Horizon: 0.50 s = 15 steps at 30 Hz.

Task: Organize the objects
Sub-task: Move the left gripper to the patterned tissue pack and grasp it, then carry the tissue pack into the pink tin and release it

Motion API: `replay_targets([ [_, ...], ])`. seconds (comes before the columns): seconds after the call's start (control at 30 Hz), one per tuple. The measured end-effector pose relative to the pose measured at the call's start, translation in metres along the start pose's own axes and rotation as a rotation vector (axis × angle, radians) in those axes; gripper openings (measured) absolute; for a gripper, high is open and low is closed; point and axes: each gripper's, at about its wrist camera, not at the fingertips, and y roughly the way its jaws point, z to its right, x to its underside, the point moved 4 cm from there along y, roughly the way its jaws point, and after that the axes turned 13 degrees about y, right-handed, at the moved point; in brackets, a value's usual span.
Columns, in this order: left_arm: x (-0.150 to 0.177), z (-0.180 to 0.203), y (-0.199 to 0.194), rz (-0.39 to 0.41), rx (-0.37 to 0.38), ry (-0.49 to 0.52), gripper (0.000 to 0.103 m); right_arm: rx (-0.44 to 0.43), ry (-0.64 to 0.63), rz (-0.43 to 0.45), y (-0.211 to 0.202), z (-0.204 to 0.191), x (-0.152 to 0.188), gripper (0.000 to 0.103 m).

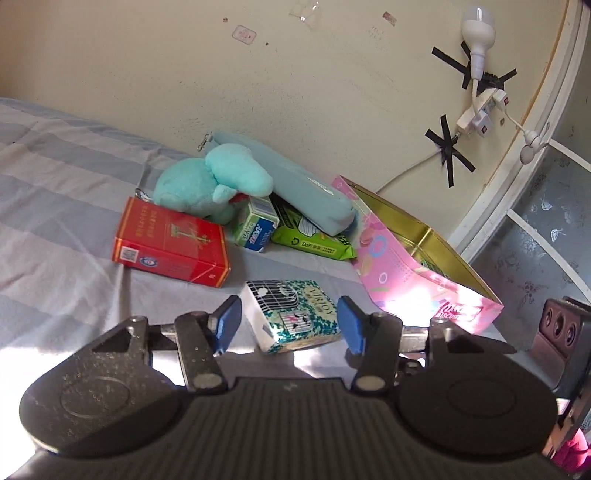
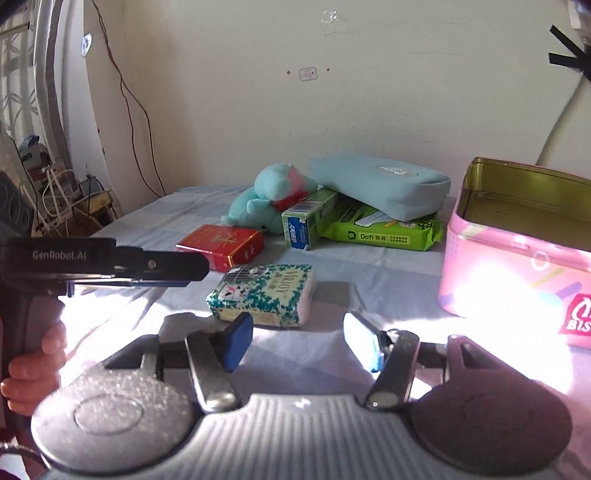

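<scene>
A green-and-white tissue pack (image 1: 291, 314) lies on the striped bed sheet, between the open fingers of my left gripper (image 1: 290, 325), which do not touch it. It also shows in the right wrist view (image 2: 264, 295). My right gripper (image 2: 299, 341) is open and empty, just in front of the pack. An open pink tin (image 1: 413, 258) with a gold inside stands to the right, also in the right wrist view (image 2: 517, 254). Behind lie a red box (image 1: 170, 243), a teal plush toy (image 1: 210, 184), a small green carton (image 1: 256, 227), a green wipes pack (image 1: 314, 236) and a teal pouch (image 1: 295, 184).
The wall runs close behind the pile, with a power strip (image 1: 480, 114) and a bulb (image 1: 478, 33) taped to it. My left gripper's body (image 2: 92, 264) and the hand holding it show at the left of the right wrist view. A window frame (image 1: 524, 155) is at the right.
</scene>
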Motion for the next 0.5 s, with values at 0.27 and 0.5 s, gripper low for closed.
replay_targets([
  [0.27,0.004,0.011,0.032,-0.114,-0.031,-0.009,0.044,0.0,-0.115,-0.064,0.034,-0.022,0.0,0.053],
  [0.5,-0.04,0.067,0.035,-0.014,0.042,0.113,0.044,0.073,-0.168,0.183,-0.024,-0.007,-0.015,0.05],
])
